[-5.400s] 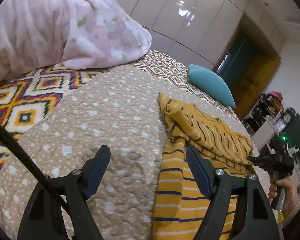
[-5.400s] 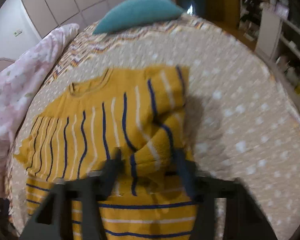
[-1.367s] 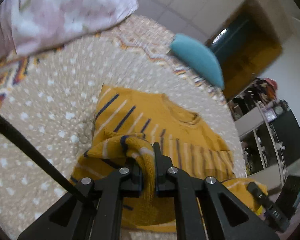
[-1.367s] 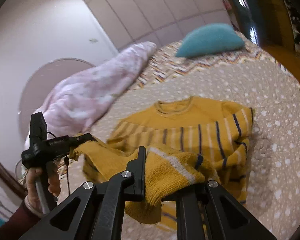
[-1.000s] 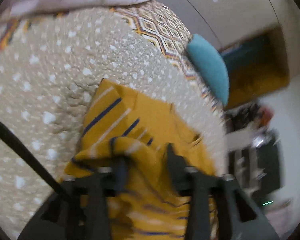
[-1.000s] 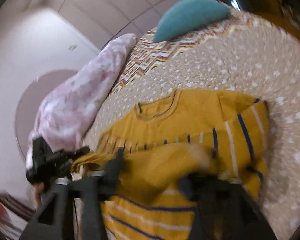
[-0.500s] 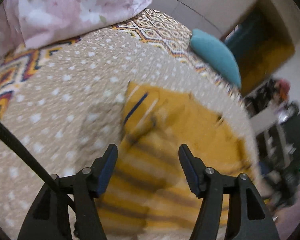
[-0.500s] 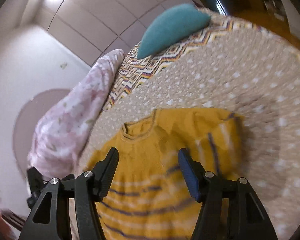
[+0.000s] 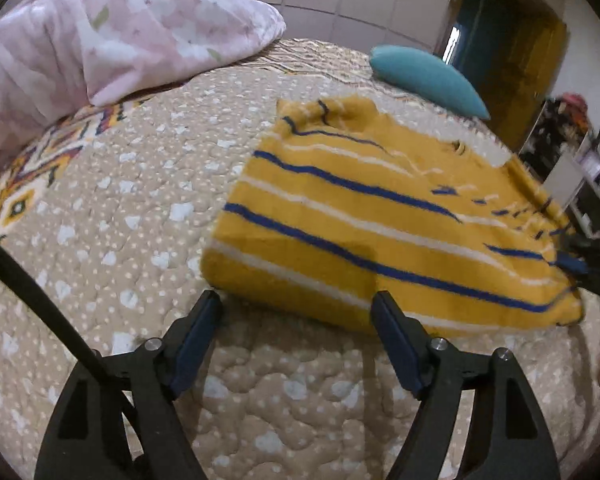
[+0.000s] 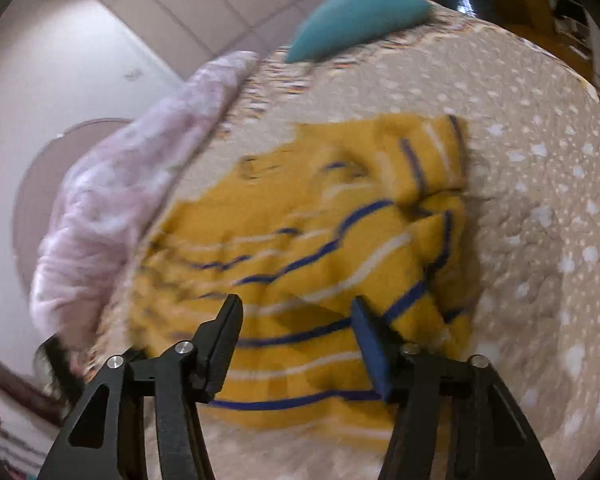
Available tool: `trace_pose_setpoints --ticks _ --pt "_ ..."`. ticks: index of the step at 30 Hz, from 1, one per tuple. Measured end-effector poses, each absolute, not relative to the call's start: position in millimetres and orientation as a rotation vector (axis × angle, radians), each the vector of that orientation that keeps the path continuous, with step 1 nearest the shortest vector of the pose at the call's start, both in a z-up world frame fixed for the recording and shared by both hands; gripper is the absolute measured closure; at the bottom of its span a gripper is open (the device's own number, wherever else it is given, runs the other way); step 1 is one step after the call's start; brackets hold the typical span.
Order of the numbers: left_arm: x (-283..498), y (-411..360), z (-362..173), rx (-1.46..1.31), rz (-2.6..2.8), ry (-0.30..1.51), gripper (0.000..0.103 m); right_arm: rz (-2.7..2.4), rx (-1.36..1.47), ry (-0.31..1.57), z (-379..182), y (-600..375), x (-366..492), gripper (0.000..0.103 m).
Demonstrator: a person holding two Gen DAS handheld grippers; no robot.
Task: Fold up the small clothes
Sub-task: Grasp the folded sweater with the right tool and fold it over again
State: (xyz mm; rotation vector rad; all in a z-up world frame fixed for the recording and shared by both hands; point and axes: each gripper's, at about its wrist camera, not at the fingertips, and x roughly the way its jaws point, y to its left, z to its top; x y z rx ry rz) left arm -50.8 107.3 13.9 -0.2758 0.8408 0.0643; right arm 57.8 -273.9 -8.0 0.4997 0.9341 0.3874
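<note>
A mustard-yellow sweater (image 9: 372, 220) with blue and white stripes lies folded in half on the dotted beige quilt (image 9: 140, 208). My left gripper (image 9: 296, 334) is open and empty, just in front of the sweater's near folded edge. My right gripper (image 10: 298, 332) is open and empty, hovering over the sweater (image 10: 320, 248) near its lower edge. The right gripper also shows at the right edge of the left wrist view (image 9: 592, 264), beside the sweater's far corner. The right wrist view is blurred.
A pink floral blanket (image 9: 112, 36) is heaped at the back left of the bed. A teal cushion (image 9: 424, 74) lies at the far end. Shelves and a doorway (image 9: 512, 60) stand beyond the bed on the right.
Both grippers held the sweater's lower edge, carried it over the upper half, then opened and let go. They have since drawn back from the folded sweater.
</note>
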Motion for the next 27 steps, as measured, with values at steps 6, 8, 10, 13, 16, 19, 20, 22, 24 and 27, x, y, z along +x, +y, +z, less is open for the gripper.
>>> trace_pose_setpoints --ticks 6,8,10,13,16,19,20,22,24,27 --pt "-52 115 7 -0.358 -0.007 0.836 0.013 0.149 0.556 0.876 16 -286 72 0.088" --pt "-53 114 7 -0.359 -0.016 0.834 0.012 0.149 0.452 0.832 35 -269 65 0.08" --pt "-52 115 7 -0.364 -0.02 0.833 0.012 0.178 0.361 0.824 46 -247 64 0.076" --pt "-52 115 8 -0.369 -0.024 0.83 0.011 0.232 0.325 0.871 42 -227 80 0.067" --pt "-54 117 8 -0.379 -0.028 0.824 0.011 0.155 0.307 0.992 14 -224 105 0.059" --pt "-59 119 11 -0.397 -0.028 0.805 0.011 0.067 0.333 1.002 12 -227 104 0.066" --pt "-63 121 14 -0.405 -0.022 0.794 0.011 0.081 0.33 0.972 21 -220 100 0.064" --pt "-72 124 21 -0.414 -0.017 0.775 0.011 0.143 0.304 0.944 36 -198 95 0.063" --pt "-80 127 29 -0.418 -0.026 0.761 0.011 0.227 0.275 0.939 47 -168 95 0.063" --pt "-94 135 43 -0.392 -0.014 0.71 0.011 0.338 0.21 0.962 51 -110 99 0.063"
